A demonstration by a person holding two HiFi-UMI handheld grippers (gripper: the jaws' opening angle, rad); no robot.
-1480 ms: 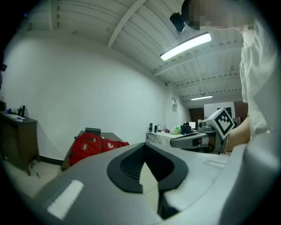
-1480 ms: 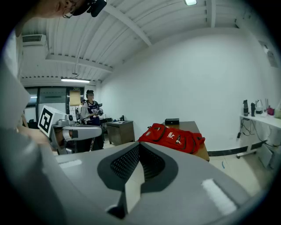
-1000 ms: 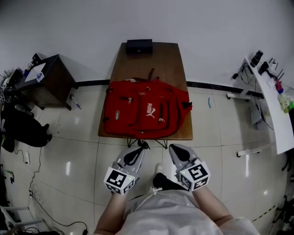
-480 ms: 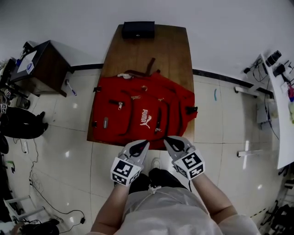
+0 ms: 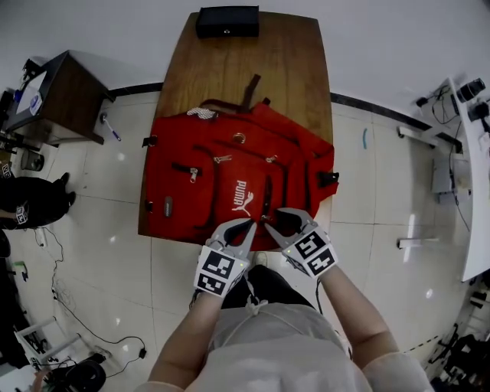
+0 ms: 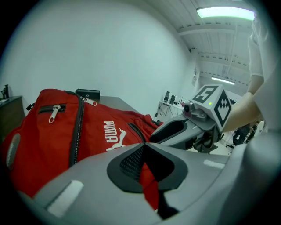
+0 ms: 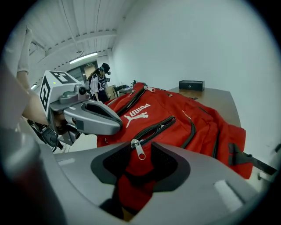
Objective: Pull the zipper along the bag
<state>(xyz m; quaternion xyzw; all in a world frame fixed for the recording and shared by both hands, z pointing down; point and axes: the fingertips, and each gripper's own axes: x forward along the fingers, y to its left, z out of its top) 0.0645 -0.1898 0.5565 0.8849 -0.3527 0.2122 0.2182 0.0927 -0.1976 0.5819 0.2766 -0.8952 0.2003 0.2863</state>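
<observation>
A red backpack [image 5: 230,180] lies flat on the wooden table [image 5: 291,76], white logo up. Both grippers sit at its near edge. My right gripper [image 5: 280,221] has its jaws opening. In the right gripper view, the silver zipper pull [image 7: 139,151] of a black-toothed zipper hangs between the jaws [image 7: 138,148], and the pads do not press on it. My left gripper [image 5: 246,227] is just left of it, tips together [image 6: 145,147]. Red fabric [image 6: 66,132] shows through the slit below the tips. I cannot tell whether any is pinched.
A black box [image 5: 227,21] stands at the table's far end. A dark side table [image 5: 65,92] is to the left, with cables on the tiled floor below it. A white desk [image 5: 478,191] runs along the right. A person [image 7: 103,74] stands in the background.
The table and bag have come closer, and both grippers have moved forward from over the floor to the bag's near edge. The right jaws have spread apart.
</observation>
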